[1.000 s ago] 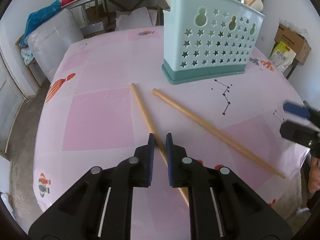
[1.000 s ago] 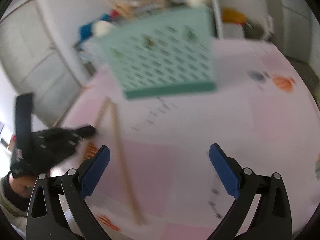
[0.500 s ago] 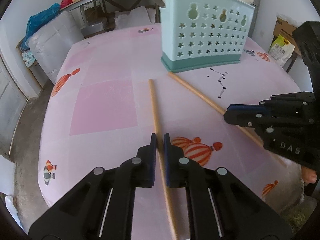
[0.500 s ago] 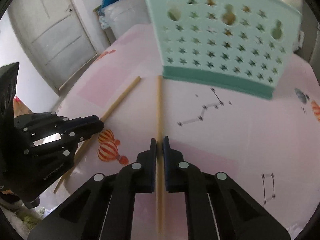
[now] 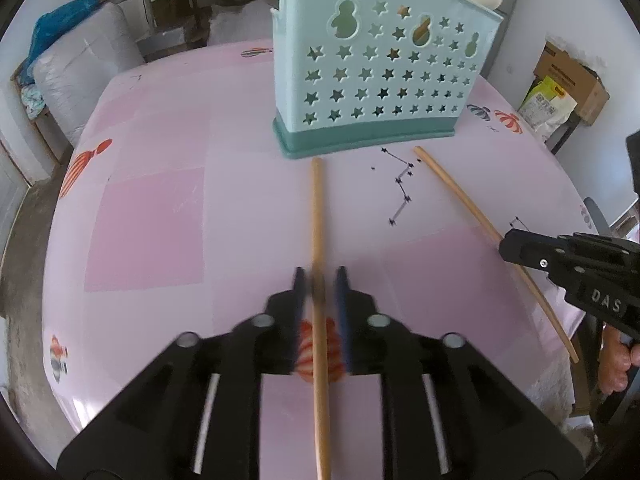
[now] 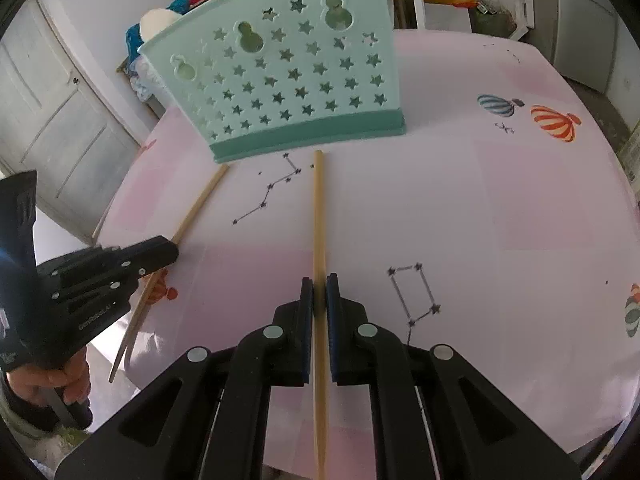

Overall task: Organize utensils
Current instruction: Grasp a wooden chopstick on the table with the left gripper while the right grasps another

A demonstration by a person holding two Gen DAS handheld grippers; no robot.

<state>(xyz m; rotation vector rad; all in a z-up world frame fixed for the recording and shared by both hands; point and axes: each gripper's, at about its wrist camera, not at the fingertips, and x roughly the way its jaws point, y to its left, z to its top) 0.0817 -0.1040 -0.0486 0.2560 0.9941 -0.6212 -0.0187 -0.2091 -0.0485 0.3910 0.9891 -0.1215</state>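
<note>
Two wooden chopsticks lie on the pink tablecloth (image 5: 152,220) in front of a teal star-cut utensil holder (image 5: 380,80) that has several utensils in it. My left gripper (image 5: 320,276) straddles one chopstick (image 5: 317,208); its jaws are opening and a gap shows on each side of the stick. My right gripper (image 6: 319,284) is shut on the other chopstick (image 6: 318,208), which points at the holder (image 6: 280,80). Each view shows the other gripper at its side: the right gripper (image 5: 506,246) on its chopstick (image 5: 460,200), the left gripper (image 6: 172,250) over its chopstick (image 6: 196,208).
A cardboard box (image 5: 572,76) and a bag stand past the table's right edge. Beyond the far left corner sits a wrapped grey bundle (image 5: 80,76). A white door (image 6: 60,120) is off the table's left side. A hand (image 6: 52,380) holds the left gripper's handle.
The right gripper went from wide open to shut on its chopstick. The left gripper's jaws, shut on their chopstick half a second ago, have parted. Both views have shifted relative to the holder.
</note>
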